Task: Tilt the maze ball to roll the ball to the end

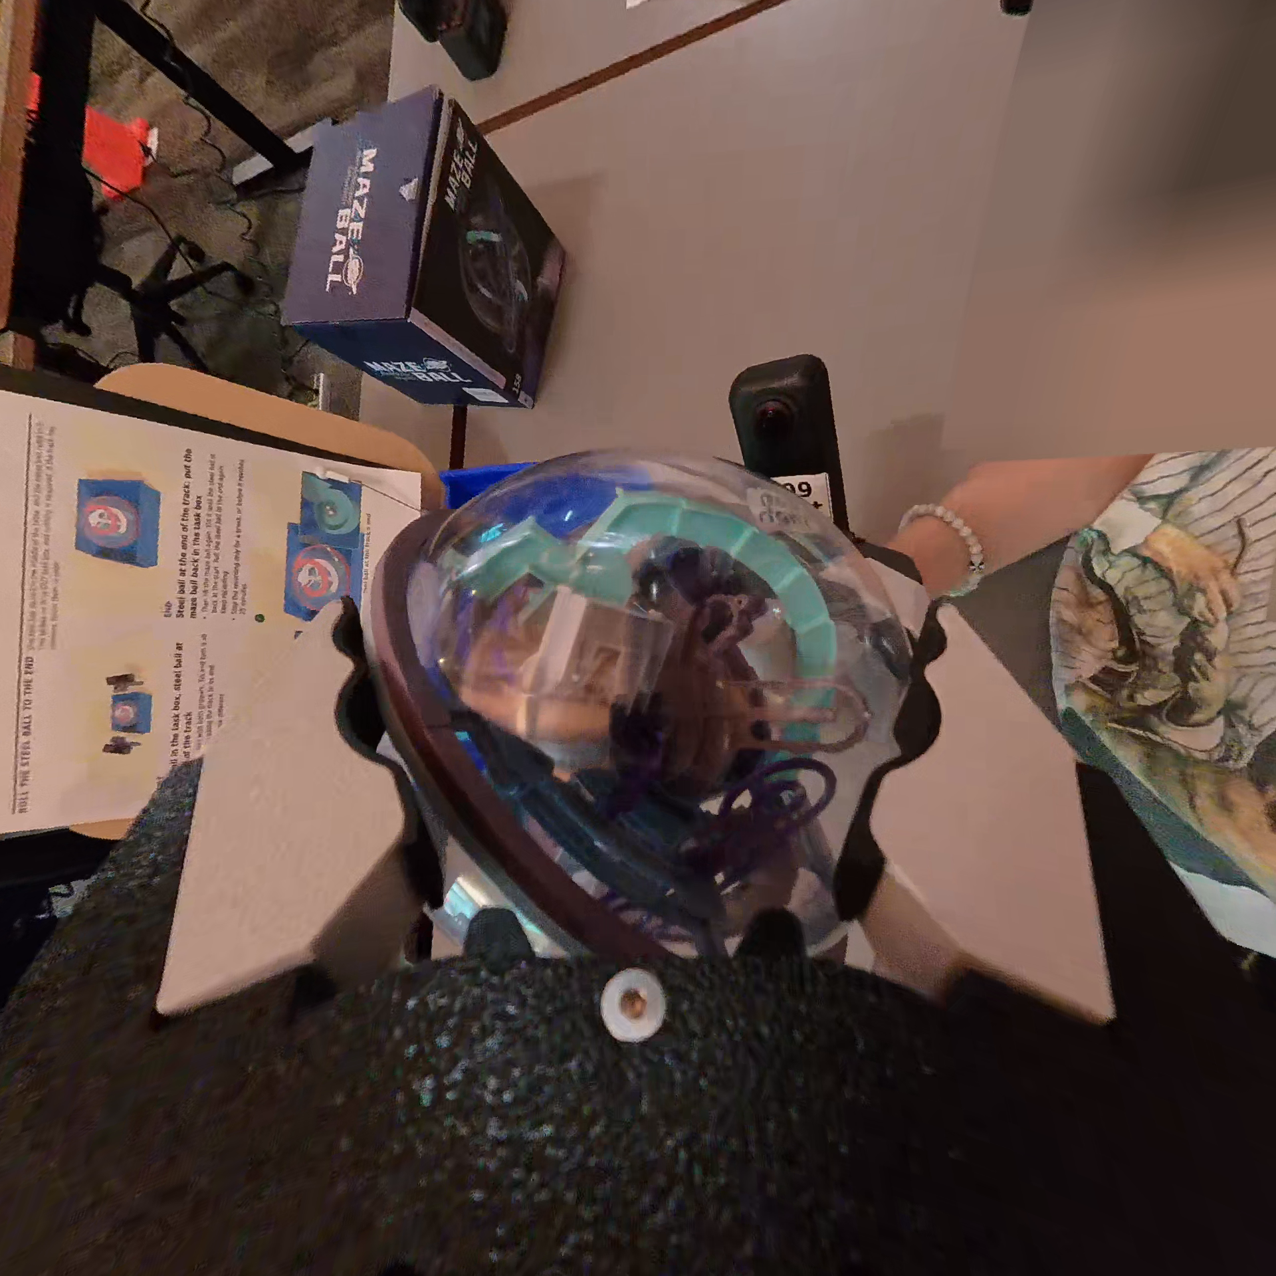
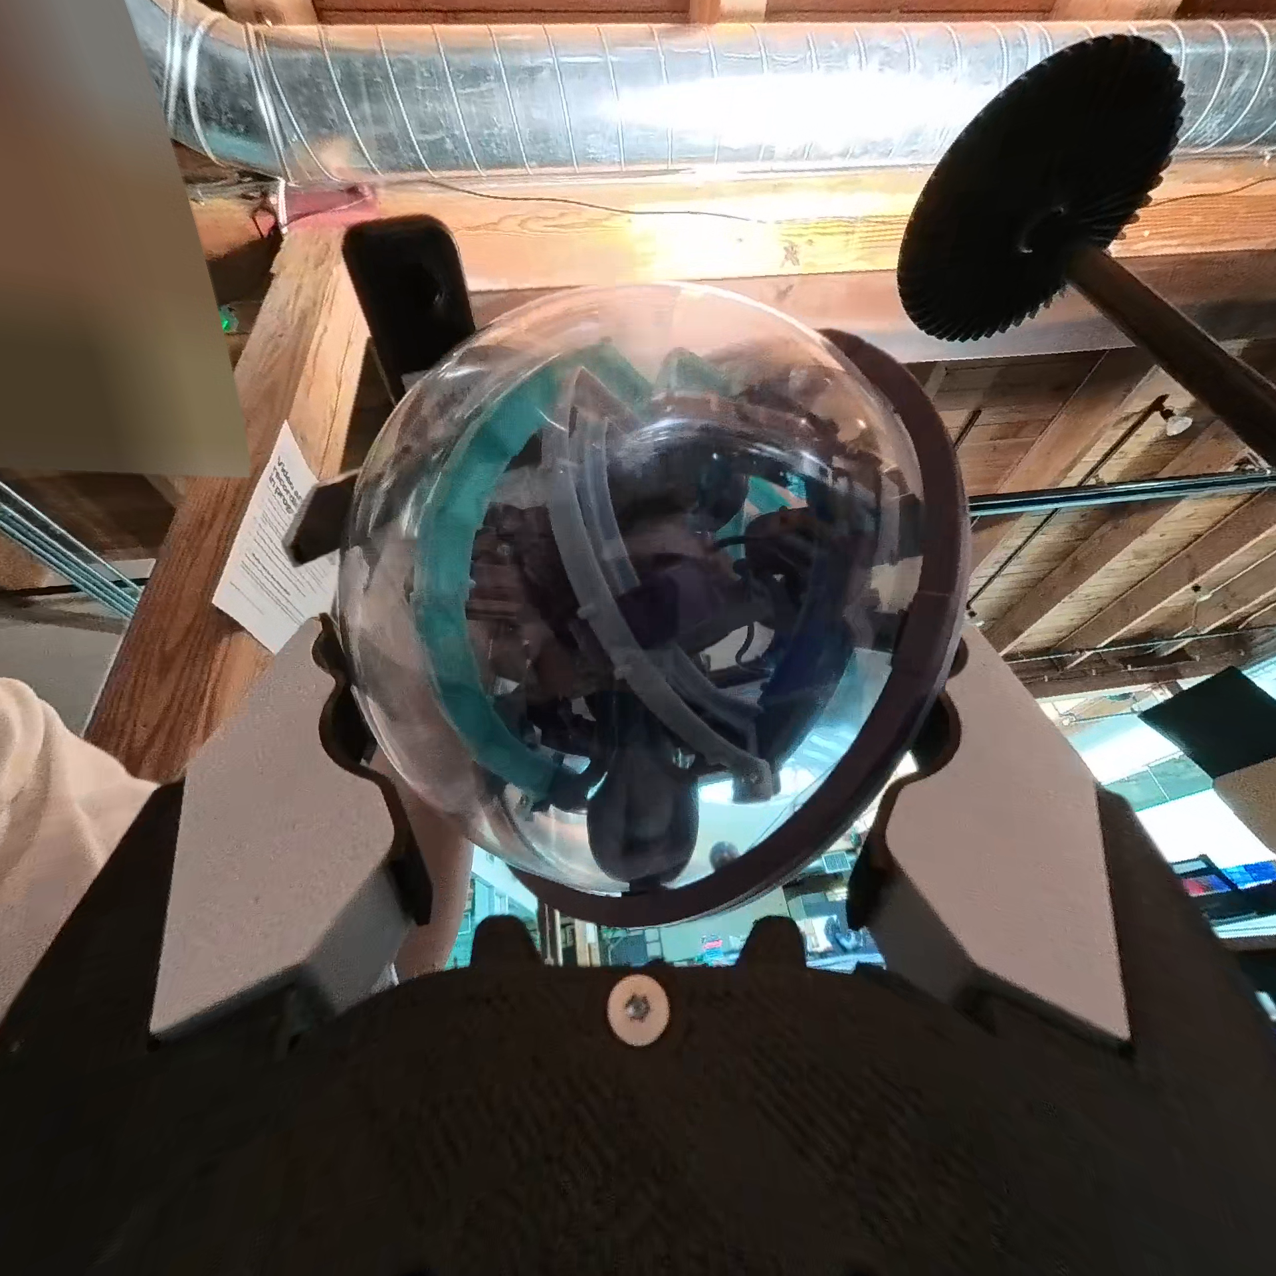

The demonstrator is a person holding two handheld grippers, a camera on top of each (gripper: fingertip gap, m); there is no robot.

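While both your left gripper (image 1: 639,697) and right gripper (image 2: 639,697) clamp the maze ball (image 1: 621,690), a grey counter (image 1: 759,242) lies below. Timber ceiling (image 2: 690,228), metal duct (image 2: 552,90) above.

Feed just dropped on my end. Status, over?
Left gripper and right gripper both clamped on maze ball, held aloft. Steel ball not discernible. Nothing obstructing; box sits clear.

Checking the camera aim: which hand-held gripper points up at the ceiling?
The right hand-held gripper: wooden beams behind its maze ball. The left faces the table.
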